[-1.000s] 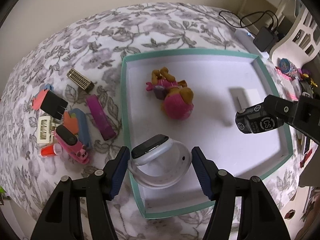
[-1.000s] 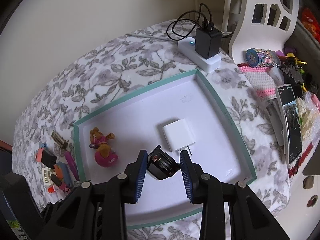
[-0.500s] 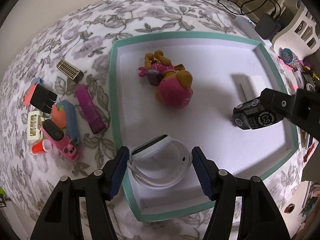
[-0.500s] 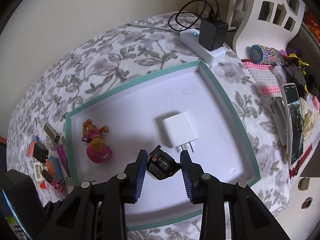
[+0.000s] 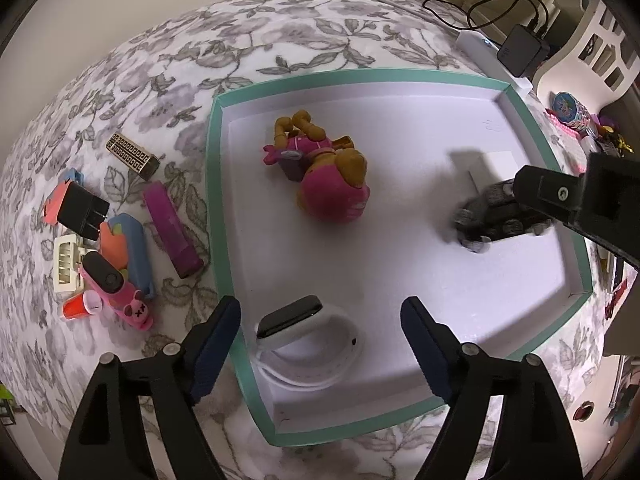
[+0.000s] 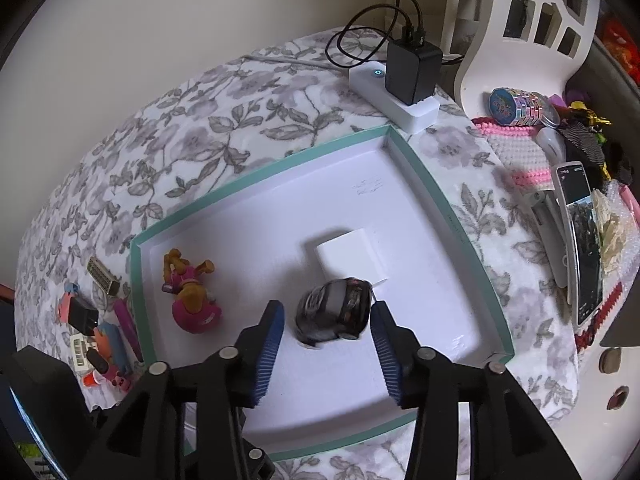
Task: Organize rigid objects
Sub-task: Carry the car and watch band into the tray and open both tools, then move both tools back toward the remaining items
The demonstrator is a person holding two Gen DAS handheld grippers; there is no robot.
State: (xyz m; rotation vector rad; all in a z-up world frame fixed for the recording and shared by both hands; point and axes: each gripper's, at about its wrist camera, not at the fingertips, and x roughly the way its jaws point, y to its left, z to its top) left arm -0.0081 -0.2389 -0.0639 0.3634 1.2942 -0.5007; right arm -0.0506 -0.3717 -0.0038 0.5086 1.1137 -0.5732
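In the left wrist view, the left gripper (image 5: pixel 320 326) hangs over the near left corner of the tray (image 5: pixel 213 216), and its jaws have just been opening; they now stand wide, with the watch (image 5: pixel 306 338) lying free between them on the tray floor, touched by neither pad. The toy dog (image 5: pixel 328 178) lies further in. Outside the tray, on the floral cloth to the left, the loose things wait in a heap: a purple bar (image 5: pixel 172 234), a black plug (image 5: pixel 82 210), a gold block (image 5: pixel 132 156) and some others. The purple bar is nearest to the tray wall, and its long axis runs almost along this wall. In the right wrist view, the right gripper (image 6: pixel 328 326) has also just been opening its jaws; the black toy (image 6: pixel 334 312) sits between them, blurred (perhaps it is dropping or rolling), and the pads seem not to press on it. It lies just beside the white charger (image 6: pixel 352 254), inside the tray. I judge that the heap lies to the left of both tools, so the left hand is clearly the nearer one for the next pick.
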